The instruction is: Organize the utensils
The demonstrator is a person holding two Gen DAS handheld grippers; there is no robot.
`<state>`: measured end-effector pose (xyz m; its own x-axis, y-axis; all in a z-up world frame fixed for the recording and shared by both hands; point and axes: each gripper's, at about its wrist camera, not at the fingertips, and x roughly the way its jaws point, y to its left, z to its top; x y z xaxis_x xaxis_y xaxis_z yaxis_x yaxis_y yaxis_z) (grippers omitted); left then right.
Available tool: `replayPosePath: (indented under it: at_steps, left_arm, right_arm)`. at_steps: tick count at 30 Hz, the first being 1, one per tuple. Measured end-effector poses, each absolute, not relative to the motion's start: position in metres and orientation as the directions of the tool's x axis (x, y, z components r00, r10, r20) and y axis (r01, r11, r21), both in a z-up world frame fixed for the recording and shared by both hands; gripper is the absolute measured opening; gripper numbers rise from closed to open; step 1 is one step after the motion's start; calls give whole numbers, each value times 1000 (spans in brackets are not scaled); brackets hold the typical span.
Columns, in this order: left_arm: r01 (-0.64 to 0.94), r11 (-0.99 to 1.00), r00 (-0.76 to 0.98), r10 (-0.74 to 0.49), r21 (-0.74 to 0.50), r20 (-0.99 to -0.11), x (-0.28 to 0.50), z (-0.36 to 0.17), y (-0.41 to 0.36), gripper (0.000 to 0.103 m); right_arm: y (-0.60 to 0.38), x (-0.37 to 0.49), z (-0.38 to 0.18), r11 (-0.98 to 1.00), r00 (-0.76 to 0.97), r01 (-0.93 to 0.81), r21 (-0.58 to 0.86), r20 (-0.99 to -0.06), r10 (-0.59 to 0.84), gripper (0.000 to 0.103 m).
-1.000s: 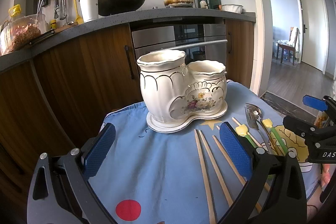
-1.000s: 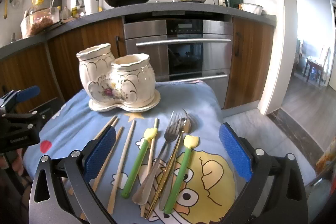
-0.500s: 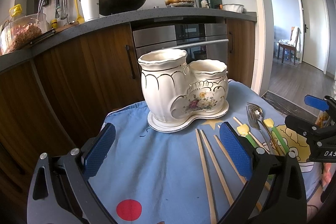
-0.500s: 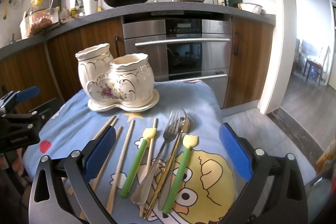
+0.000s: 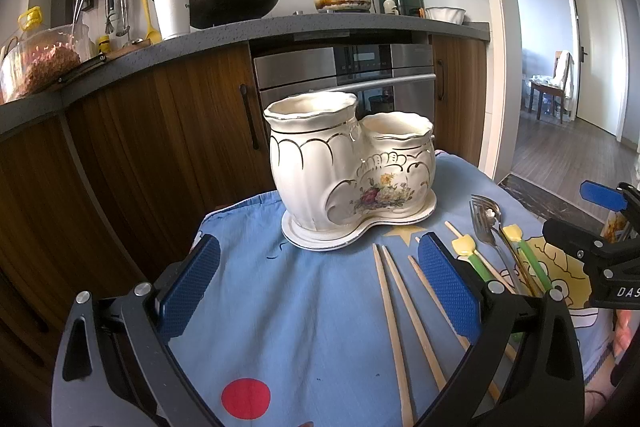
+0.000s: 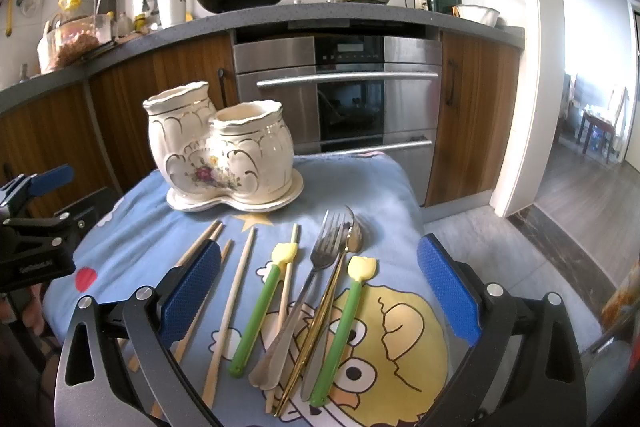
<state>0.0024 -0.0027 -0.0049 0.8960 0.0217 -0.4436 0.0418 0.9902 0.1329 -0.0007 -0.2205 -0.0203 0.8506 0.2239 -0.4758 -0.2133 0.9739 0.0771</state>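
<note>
The utensils [image 6: 316, 291] lie crossed on the blue cloth [image 5: 304, 307] before the empty ceramic holder [image 6: 224, 159]. Both the right gripper [image 6: 318, 291] and left gripper [image 5: 318, 283] (jaws wide) hold nothing. Grabbing the fork [image 6: 308, 283] may drag the overlapping spoon [image 6: 340, 267].

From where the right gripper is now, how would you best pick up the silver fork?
Probably by the neck of the silver fork, just below the tines, coming down from above with the right gripper, its open jaws set across the shaft. The fork lies flat on the blue cloth, and its lower handle is crowded by the gold spoon crossing it, so the upper part looks the clearest.
</note>
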Motion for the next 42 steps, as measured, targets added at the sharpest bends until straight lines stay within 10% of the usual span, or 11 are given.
replayPosePath:
  at_steps: [42]
  left_arm:
    - [96, 980, 885, -3, 176, -465, 13, -14, -8, 98]
  right_arm:
    - [-237, 6, -29, 979, 843, -189, 71, -500, 199, 98]
